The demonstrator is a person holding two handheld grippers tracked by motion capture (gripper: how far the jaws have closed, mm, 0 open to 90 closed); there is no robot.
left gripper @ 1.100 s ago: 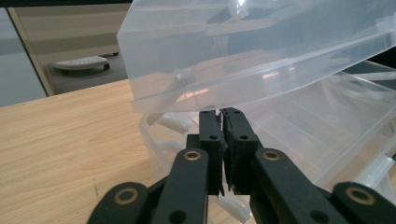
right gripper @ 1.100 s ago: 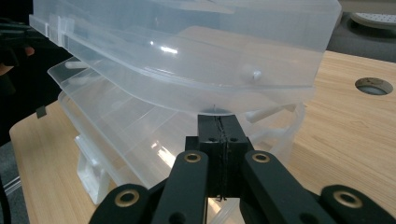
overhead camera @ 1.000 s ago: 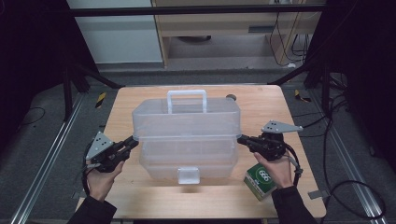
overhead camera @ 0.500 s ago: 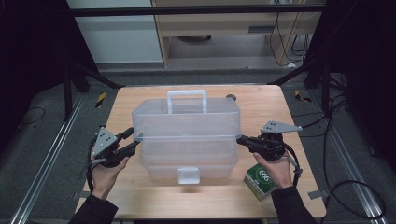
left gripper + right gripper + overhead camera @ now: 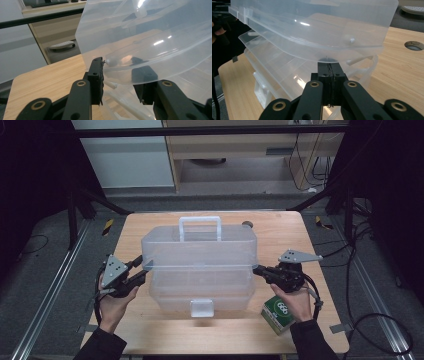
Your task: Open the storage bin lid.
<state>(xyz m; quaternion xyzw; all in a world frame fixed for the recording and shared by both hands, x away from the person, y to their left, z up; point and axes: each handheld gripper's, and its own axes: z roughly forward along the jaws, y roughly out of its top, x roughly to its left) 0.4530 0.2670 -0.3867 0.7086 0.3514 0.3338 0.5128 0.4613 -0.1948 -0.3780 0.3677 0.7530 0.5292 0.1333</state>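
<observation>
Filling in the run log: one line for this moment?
left hand-held gripper: jaws just closing, astride lid edge | right hand-held gripper: shut under lid rim | clear box: lid raised | green carton: on table

My left tongs (image 5: 142, 269) at the lower left of the high view are matt black, topped by a grey three-cornered plate dotted with small dark screw holes, and a black cable loops off below them. My right tongs (image 5: 257, 269) at lower right match, their plate flatter and paler. Close up, the black links carry brass-ringed pivots and small recessed screws. Both sleeves at the bottom edge are dark.
</observation>
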